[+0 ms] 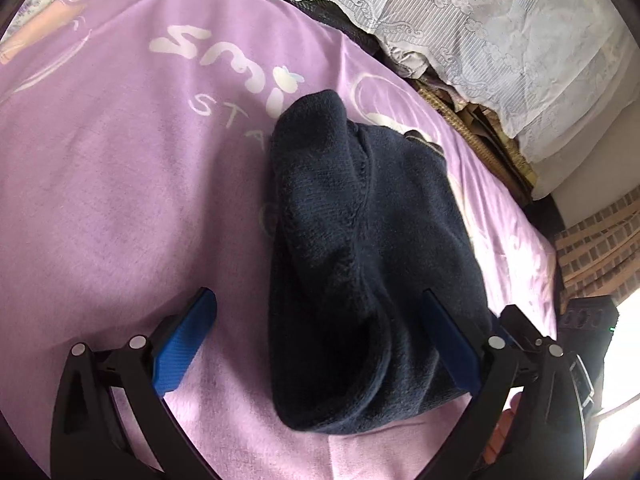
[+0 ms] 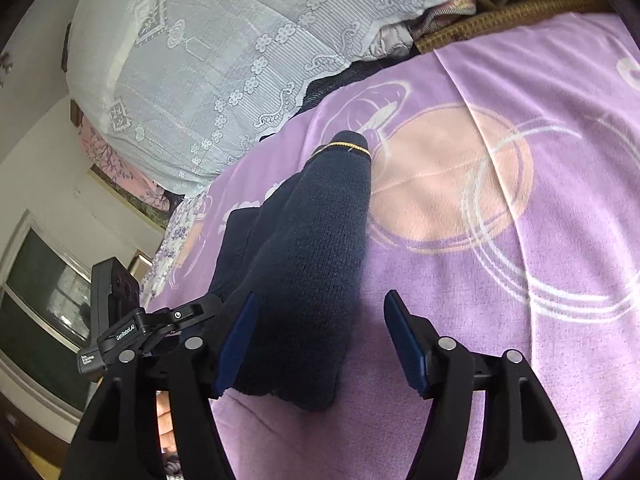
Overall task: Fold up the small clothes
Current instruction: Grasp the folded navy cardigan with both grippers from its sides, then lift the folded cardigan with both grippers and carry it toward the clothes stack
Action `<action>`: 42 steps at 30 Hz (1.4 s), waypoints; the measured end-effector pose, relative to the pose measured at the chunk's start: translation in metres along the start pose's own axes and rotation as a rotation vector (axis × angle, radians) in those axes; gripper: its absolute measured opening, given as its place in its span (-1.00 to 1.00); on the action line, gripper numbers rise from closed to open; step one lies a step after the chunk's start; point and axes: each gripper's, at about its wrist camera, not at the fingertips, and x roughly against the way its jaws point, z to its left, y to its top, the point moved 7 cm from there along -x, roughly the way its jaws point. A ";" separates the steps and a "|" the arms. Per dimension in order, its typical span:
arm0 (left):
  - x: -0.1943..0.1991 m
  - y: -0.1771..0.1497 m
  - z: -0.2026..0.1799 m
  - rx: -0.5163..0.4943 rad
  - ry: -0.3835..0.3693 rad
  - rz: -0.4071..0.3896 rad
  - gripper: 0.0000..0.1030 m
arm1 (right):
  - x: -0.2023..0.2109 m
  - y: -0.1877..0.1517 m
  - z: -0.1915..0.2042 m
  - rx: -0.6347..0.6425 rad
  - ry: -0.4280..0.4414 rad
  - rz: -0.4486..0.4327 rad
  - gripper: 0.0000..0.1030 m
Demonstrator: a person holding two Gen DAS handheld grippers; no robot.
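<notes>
One purple blanket (image 1: 100,200) covers the bed, with a dark sock (image 1: 352,240) lying in its middle, long axis running away from both grippers. Left gripper (image 1: 320,340) and right gripper (image 2: 320,340) each straddle the sock's near end, fingers apart, clamping nothing.

Both fisheye views are evenly lit by soft daylight. Glare is blown out white at the left-wrist view's right edge. Straight lines are bent strongly toward dark, vignetted corners. Soft shadows are cast beneath the dark garment (image 1: 360,272).
</notes>
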 end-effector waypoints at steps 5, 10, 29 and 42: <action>-0.013 0.000 -0.012 -0.059 -0.117 0.067 0.91 | -0.013 0.006 -0.012 -0.120 0.073 0.039 0.30; -0.027 0.000 -0.022 -0.078 -0.178 0.103 0.91 | -0.027 0.015 -0.018 -0.187 0.110 0.073 0.30; -0.050 0.006 -0.049 -0.131 -0.188 0.095 0.92 | -0.096 0.047 0.004 -0.055 0.118 0.179 0.41; -0.052 0.005 -0.042 -0.095 -0.229 0.077 0.92 | -0.092 0.042 0.008 0.052 0.160 0.173 0.53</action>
